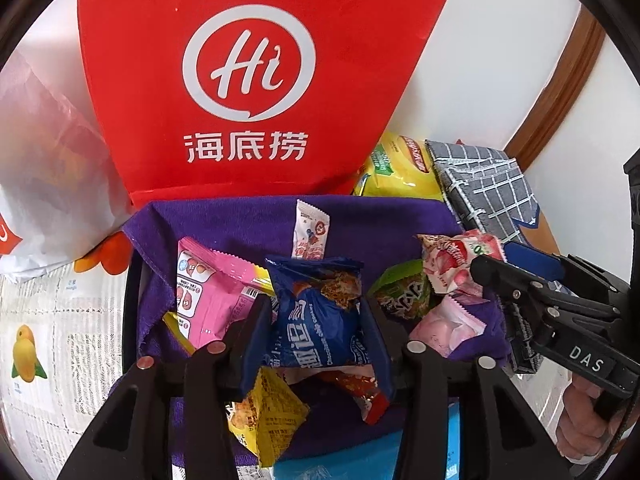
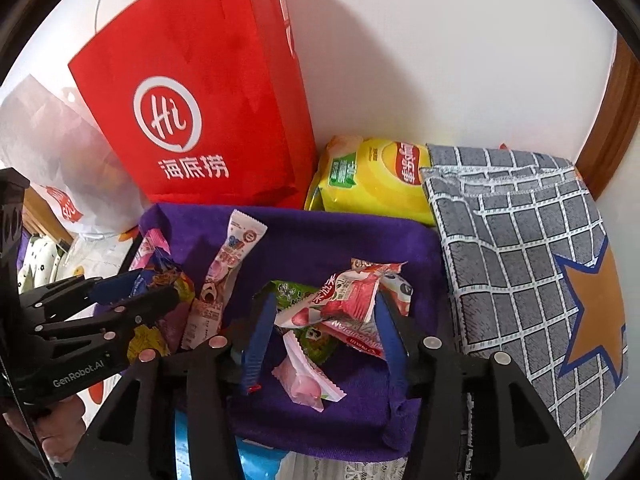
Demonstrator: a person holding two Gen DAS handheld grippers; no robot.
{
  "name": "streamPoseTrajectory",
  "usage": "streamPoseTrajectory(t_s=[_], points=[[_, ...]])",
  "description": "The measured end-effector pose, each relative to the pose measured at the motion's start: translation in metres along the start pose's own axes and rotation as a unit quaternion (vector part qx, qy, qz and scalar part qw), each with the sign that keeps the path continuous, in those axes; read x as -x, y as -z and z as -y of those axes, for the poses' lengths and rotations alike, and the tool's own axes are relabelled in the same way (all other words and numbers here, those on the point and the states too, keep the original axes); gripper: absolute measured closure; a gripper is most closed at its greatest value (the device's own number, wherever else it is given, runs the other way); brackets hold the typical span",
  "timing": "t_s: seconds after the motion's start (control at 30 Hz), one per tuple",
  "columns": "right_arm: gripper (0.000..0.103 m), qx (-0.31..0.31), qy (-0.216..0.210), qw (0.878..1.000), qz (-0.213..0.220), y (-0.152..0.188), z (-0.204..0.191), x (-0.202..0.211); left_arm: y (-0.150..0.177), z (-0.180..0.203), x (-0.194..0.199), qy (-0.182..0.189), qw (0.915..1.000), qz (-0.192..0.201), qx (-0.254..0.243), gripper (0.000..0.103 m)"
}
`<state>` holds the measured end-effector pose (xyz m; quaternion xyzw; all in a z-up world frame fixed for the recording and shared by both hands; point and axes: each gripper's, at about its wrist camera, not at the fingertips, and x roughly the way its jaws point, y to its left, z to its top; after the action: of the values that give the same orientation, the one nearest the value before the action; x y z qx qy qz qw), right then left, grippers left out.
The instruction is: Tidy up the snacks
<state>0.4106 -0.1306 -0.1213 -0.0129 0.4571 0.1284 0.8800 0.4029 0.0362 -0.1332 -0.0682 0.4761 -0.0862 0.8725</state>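
1. Several snacks already lay on the purple cloth [image 2: 320, 240] at frame centre.
2. The left tongs [image 1: 316, 320] gripped a blue cookie packet [image 1: 320, 320].
3. The right tongs [image 2: 324, 328] stood apart around a strawberry packet [image 2: 344, 292] (apparently released).
4. A yellow chip bag [image 2: 372, 176] sat outside, upper right.

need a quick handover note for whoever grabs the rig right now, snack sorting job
Left claw: pads against the blue cookie packet, over the purple-lined basket.
Right claw: open, nothing gripped; red-and-white strawberry packet lies loose between its fingers.
In the basket: pink packet, green packet, yellow packet, other small sweets.
Yellow chip bag is outside, behind the basket.
Done: small snacks gathered. Left: blue packet, maybe chips.
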Motion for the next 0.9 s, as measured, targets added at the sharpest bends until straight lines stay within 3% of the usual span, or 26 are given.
streamPoseTrajectory(t_s=[0.1,0.17,0.5,0.63,0.83,0.9], points=[[0.042,-0.001,-0.003,1.000,0.008,-0.001,-0.002,0.009,0.000,0.000,0.007,0.000,1.0000,0.005,0.000,0.043],[0.037,-0.001,-0.009,1.000,0.012,-0.002,-0.004,0.016,0.002,-0.001,0.014,-0.004,0.9999,0.010,0.004,0.040],[0.035,0.025,0.009,0.998,0.056,0.000,-0.026,0.083,0.014,0.012,0.072,-0.024,0.9990,0.036,-0.012,0.040],[0.033,0.034,0.025,0.997,0.068,0.018,-0.037,0.118,0.035,0.018,0.102,-0.030,0.9983,0.048,-0.011,0.037],[0.033,-0.002,0.007,0.998,0.059,0.062,-0.038,0.151,0.077,0.032,0.134,-0.045,0.9969,0.059,-0.027,0.024],[0.029,-0.010,0.015,0.998,0.058,0.082,-0.039,0.162,0.092,0.037,0.145,-0.046,0.9965,0.063,-0.031,0.020]])
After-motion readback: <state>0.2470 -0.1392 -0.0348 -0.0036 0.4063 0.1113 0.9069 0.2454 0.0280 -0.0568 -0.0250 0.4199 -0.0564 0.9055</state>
